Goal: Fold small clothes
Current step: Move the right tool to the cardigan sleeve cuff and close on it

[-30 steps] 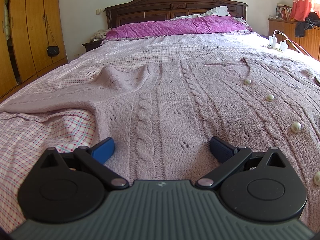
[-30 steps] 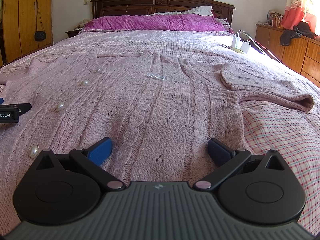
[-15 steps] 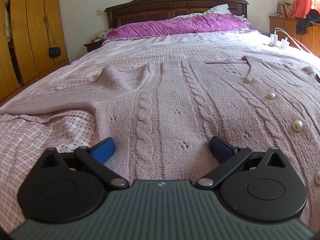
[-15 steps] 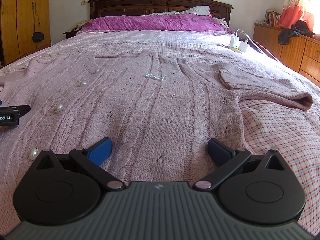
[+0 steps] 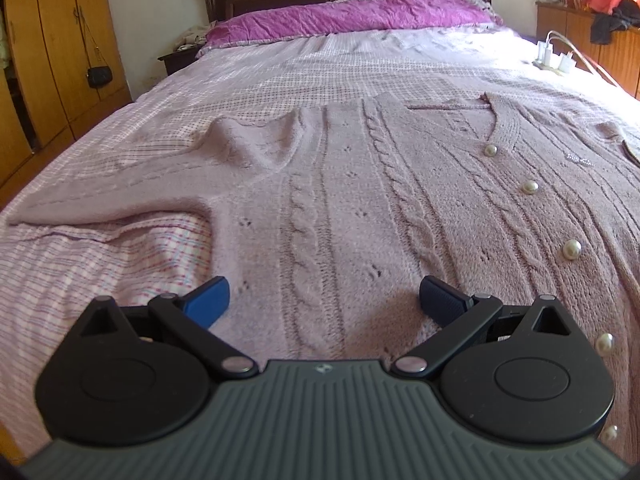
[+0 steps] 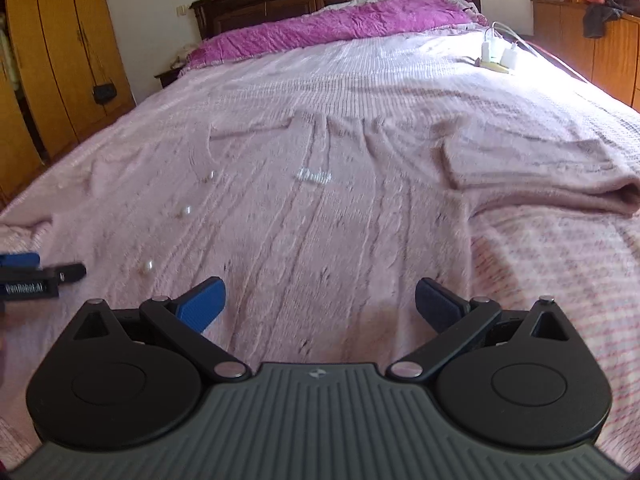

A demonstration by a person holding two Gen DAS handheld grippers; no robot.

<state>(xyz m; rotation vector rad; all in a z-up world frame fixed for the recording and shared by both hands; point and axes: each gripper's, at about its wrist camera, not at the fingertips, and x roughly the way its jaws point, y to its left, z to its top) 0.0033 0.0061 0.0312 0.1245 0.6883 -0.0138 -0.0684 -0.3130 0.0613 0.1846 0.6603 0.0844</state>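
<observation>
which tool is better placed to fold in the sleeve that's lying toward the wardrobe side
Left. The left tool, open, sits at the cardigan's hem beside that left sleeve; the right tool is over the other half.

The left gripper (image 5: 324, 300) has a ribbed grey body with a tiny emblem at its front edge; this body serves as landmark. Either side of it sits a round black disc topped by a triangular cut-out bracket. Black link bars run forward from silver rivets at the body's front corners to two fingers (image 5: 208, 300) with blue ribbed pads. The right gripper (image 6: 320, 300) is built alike: grey ribbed body, black discs beside it, silver rivets, blue pads ahead. Seen from the right wrist, the left gripper's black side carries white lettering, too blurred to read.
</observation>
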